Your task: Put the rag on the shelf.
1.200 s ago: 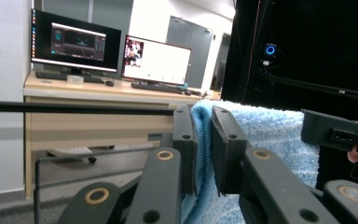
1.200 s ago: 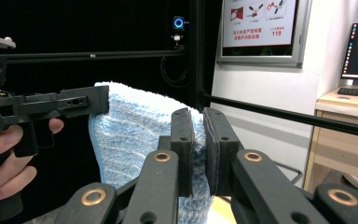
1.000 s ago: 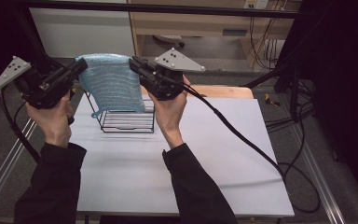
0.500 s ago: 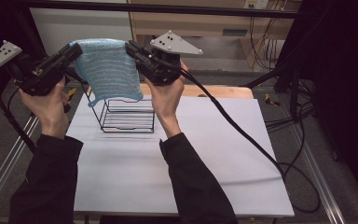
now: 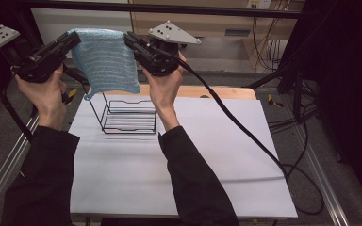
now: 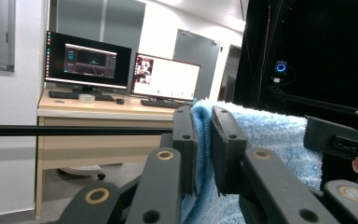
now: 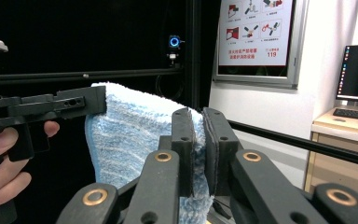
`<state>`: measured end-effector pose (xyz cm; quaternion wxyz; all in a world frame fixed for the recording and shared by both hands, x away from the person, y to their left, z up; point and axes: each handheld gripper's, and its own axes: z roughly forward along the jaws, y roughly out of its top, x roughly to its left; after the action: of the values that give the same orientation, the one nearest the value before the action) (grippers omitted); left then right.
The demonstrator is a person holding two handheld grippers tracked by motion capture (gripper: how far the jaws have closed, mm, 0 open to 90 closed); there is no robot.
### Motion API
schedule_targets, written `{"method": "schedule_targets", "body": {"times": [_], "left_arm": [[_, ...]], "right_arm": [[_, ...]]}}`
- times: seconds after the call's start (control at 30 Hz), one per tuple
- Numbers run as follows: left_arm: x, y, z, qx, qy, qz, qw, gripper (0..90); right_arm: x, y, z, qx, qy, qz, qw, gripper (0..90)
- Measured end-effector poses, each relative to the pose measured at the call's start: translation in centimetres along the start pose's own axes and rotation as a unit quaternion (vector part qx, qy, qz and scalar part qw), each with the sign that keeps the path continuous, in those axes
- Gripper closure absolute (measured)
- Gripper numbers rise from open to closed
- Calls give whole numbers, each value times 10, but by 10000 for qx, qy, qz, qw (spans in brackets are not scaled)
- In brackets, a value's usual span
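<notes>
A white tabletop (image 5: 217, 155) is seen in the high view; a black wire basket (image 5: 128, 117) is set on its far left part.

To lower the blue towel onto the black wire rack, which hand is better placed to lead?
Probably the right. The right gripper holds the towel corner almost above the wire rack; the left gripper grips the other corner, out past the rack's left edge.
</notes>
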<state>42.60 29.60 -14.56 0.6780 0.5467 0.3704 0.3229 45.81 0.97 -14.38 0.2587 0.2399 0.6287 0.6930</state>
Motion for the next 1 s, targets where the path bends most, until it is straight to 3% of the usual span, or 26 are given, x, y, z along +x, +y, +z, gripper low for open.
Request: {"method": "schedule_targets", "body": {"times": [0.43, 0.7, 1.0], "left_arm": [[1, 20, 22, 28, 68, 232, 9997, 807], [10, 20, 40, 86, 32, 142, 9999, 807], [14, 24, 57, 136, 10, 332, 9994, 807]], "right_arm": [[-15, 11, 12, -144, -97, 70, 9998, 843], [-22, 10, 18, -160, -207, 42, 9996, 842], [-33, 11, 23, -216, -269, 88, 9994, 842]]}}
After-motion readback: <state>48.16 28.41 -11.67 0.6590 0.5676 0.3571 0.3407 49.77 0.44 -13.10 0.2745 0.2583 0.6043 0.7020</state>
